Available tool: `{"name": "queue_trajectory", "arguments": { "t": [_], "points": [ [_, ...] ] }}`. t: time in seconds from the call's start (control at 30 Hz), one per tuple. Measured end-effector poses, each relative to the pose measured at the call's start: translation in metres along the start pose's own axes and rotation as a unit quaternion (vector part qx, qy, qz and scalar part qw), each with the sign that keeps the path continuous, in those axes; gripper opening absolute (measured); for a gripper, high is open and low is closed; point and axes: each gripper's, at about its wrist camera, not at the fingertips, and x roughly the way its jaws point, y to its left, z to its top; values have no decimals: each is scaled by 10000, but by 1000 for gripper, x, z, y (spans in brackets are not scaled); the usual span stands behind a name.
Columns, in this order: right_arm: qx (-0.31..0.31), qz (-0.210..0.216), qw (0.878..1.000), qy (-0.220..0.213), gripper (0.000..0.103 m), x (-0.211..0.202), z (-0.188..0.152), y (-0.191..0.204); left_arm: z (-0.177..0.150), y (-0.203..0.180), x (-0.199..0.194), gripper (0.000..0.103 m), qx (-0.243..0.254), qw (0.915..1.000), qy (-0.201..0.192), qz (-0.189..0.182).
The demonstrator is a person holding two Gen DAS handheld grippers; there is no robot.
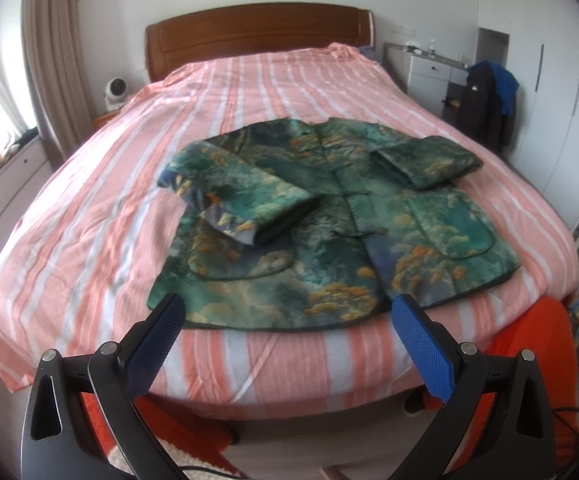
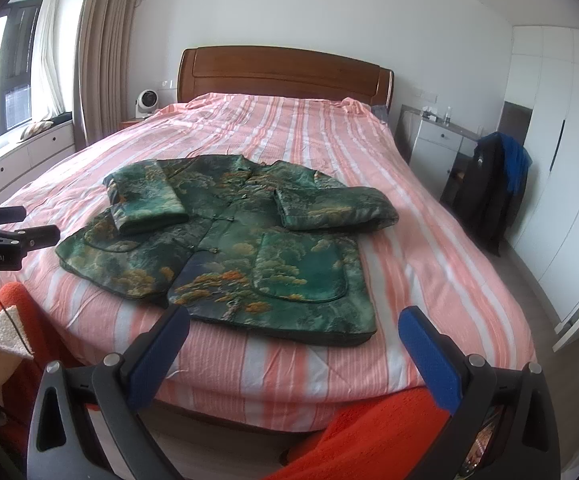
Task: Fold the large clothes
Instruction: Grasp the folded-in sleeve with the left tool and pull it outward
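Note:
A green patterned jacket [image 1: 329, 216] [image 2: 225, 240] lies front-up on the pink striped bed [image 1: 101, 208] [image 2: 429, 240], buttoned, hem toward me. Both sleeves are folded inward across its chest: the left sleeve [image 1: 245, 200] [image 2: 145, 196] and the right sleeve [image 1: 425, 160] [image 2: 333, 208]. My left gripper [image 1: 289, 312] hovers open just short of the hem, its blue pads empty. My right gripper [image 2: 295, 324] is open too, above the bed's near edge by the hem's right half, holding nothing. The left gripper's body [image 2: 5, 236] shows at the left edge of the right wrist view.
A wooden headboard [image 1: 257, 36] stands at the far end. A small white fan [image 2: 145, 104] sits left of it, and a white desk [image 2: 437, 144] with a chair draped in dark and blue clothes [image 2: 497, 184] is on the right. Orange fabric [image 2: 369, 432] hangs below the bed's near edge.

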Motion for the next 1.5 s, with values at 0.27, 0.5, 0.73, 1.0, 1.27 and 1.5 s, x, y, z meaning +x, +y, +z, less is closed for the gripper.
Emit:
{"name": "queue_trajectory", "arguments": {
  "t": [0.27,0.5,0.73,1.0,1.27,1.5],
  "points": [
    [853,560,9943,305,103,60,-3,-87,20,135,88,103,-1578,9819,730,-750],
    [2116,1475,9555,1430,103,185,-35,-147,-6,159,186,102,-1552,9667,1839,-875],
    [1947,1550,9492,1927,103,227,-37,-123,-23,152,188,58,-1824,9516,2215,-1100],
    [1861,1293,9502,2137,18,221,-39,-116,-14,131,140,8,-1539,9628,1980,-1009],
    [1507,1136,9586,2134,15,191,-31,-128,-40,127,110,8,-1487,9594,2156,-1051],
    [1908,851,9549,2108,30,203,-49,-138,-39,128,104,36,-1349,9668,2074,-633]
  ]
}}
